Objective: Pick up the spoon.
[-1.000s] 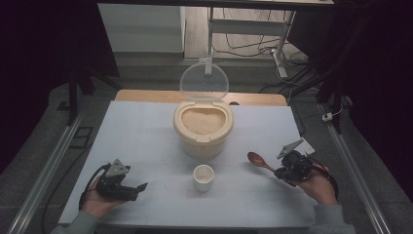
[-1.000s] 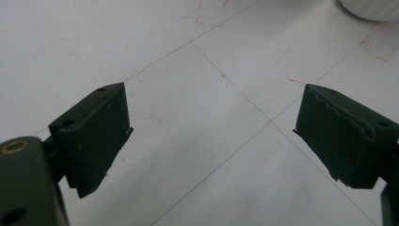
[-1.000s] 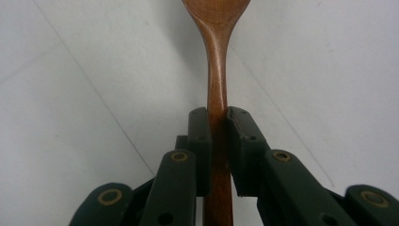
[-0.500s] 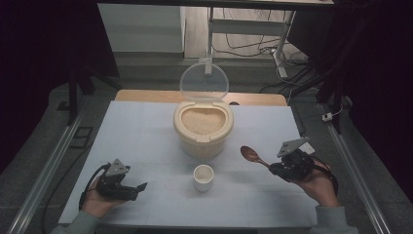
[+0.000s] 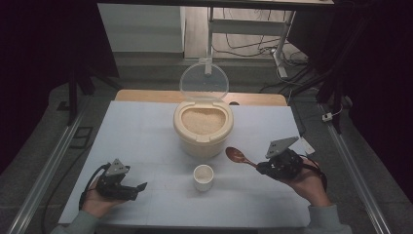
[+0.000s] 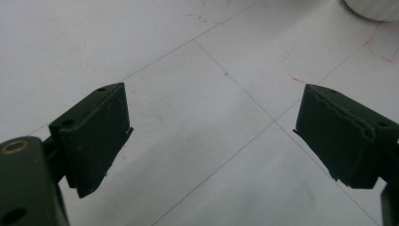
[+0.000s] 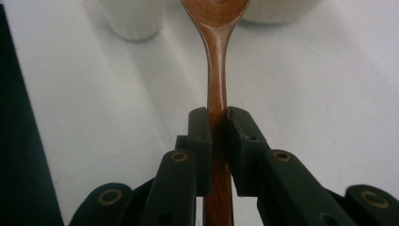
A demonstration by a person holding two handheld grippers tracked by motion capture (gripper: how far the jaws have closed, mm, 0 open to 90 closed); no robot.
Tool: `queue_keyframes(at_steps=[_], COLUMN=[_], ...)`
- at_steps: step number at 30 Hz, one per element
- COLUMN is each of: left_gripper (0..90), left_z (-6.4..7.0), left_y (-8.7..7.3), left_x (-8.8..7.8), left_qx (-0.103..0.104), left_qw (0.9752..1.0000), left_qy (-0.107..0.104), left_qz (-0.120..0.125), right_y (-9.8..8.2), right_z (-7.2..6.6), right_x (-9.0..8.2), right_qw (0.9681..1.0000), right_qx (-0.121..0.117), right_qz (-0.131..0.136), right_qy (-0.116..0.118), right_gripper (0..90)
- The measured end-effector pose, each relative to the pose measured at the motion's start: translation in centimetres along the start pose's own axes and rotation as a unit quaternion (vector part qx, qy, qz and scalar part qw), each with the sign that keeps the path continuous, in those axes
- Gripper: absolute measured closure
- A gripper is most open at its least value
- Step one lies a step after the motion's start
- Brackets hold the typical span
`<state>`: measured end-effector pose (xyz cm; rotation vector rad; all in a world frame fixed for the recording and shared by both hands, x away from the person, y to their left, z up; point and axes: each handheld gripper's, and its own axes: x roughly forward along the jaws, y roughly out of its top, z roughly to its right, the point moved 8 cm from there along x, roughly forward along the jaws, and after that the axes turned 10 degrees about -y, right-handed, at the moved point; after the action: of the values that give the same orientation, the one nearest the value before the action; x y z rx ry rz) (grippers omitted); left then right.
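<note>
So my right gripper [image 5: 258, 167] at lower right is clamped on the wooden spoon [image 5: 237, 156], bowl aimed toward the rice container [image 5: 203, 127] for scooping; left gripper [image 5: 139, 187] sits wide open, empty.

Dim room, dark edges; table [image 5: 146, 131] evenly lit; close views soft, slightly blurred.

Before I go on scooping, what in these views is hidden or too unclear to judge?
- Spoon bowl: cut off by the top edge in the right gripper view; too small in the high view to tell if it carries anything.
- Cup contents: too small in the high view; in the left gripper view the top edge leaves just its base.
- Rice container depth of fill: only the surface shows.
- Right gripper jaws: too small in the high view.
</note>
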<state>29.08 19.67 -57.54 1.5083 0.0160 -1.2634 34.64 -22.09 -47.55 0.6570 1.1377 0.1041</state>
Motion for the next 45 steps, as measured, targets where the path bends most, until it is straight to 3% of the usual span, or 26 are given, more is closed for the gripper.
queue_keyframes(at_steps=[8, 19, 36, 45], left_gripper=[10.3, 10.3, 10.3, 10.4], left_z=[0.0, 0.1, 0.1, 0.1], left_y=[0.1, 0.0, 0.0, 0.0], left_x=[-0.1, 0.0, 0.1, 0.1], left_qx=[0.000, 0.001, 0.001, 0.002], left_qw=[1.0000, 1.0000, 1.0000, 1.0000], left_qy=[0.000, -0.002, -0.002, -0.001], left_qz=[0.001, 0.000, -0.003, -0.002], right_y=[3.1, 5.8, 7.9, 8.5], right_z=[-1.2, -2.9, -5.5, -6.2], right_x=[0.6, 1.6, 3.3, 3.5], right_qw=[0.9994, 0.9972, 0.9933, 0.9915], right_qx=[-0.027, -0.062, -0.098, -0.111], right_qz=[0.017, 0.028, 0.030, 0.039], right_qy=[0.015, 0.033, 0.053, 0.056], right_gripper=[79.7, 79.7, 79.7, 79.7])
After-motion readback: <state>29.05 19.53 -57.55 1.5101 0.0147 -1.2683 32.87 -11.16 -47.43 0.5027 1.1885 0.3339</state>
